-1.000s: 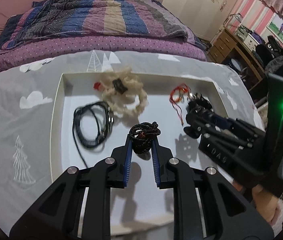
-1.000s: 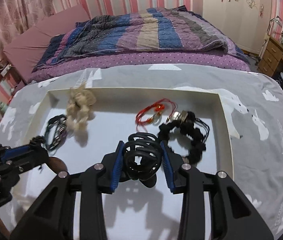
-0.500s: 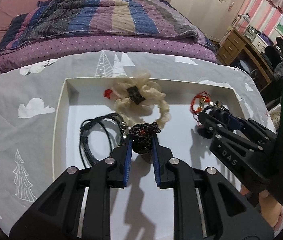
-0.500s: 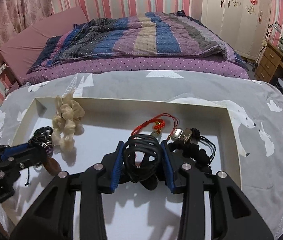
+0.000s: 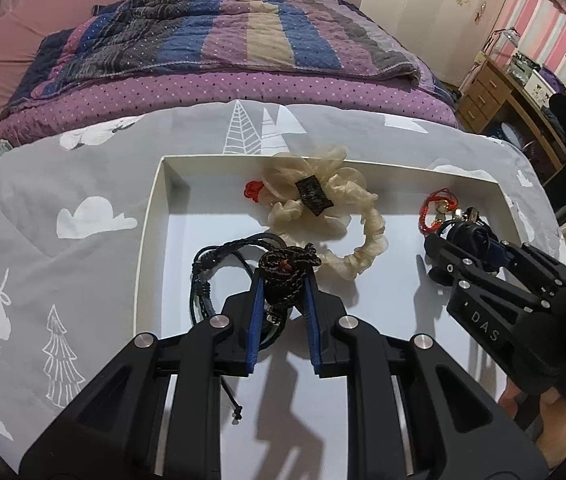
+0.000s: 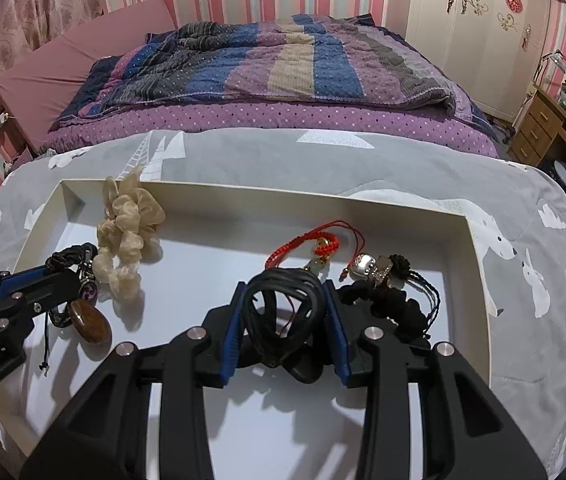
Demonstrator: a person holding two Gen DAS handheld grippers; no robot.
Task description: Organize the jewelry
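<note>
The right gripper (image 5: 457,240) is showing the white letters "DAS" on its black arm in the left wrist view, and the left gripper's arm is carrying a faint line of lettering in the right wrist view that I cannot read; the dark tag on the cream scrunchie (image 5: 325,216) is too small to make out. The left gripper (image 5: 283,280) is clenching a dark braided cord (image 5: 289,270), with a brown oval stone pendant (image 6: 91,322) hanging below it just over the floor of the white tray (image 5: 151,232). The right gripper (image 6: 285,312) is gripping a bundle of black cord loops (image 6: 283,312) between its blue pads. Compared with a second ago, the left gripper is sitting further into the tray, so the black leather bracelet (image 5: 207,280) is now lying just beside its left finger and the scrunchie is close ahead. The right gripper's bundle is now reaching the red string charm (image 6: 315,246), with the black scrunchie (image 6: 391,306) and silver beads just to its right. The tray is resting on a grey animal-print quilt (image 5: 63,240); bare tray floor is lying open between the two grippers and toward the near edge, while the far wall is standing close behind the scrunchie.
</note>
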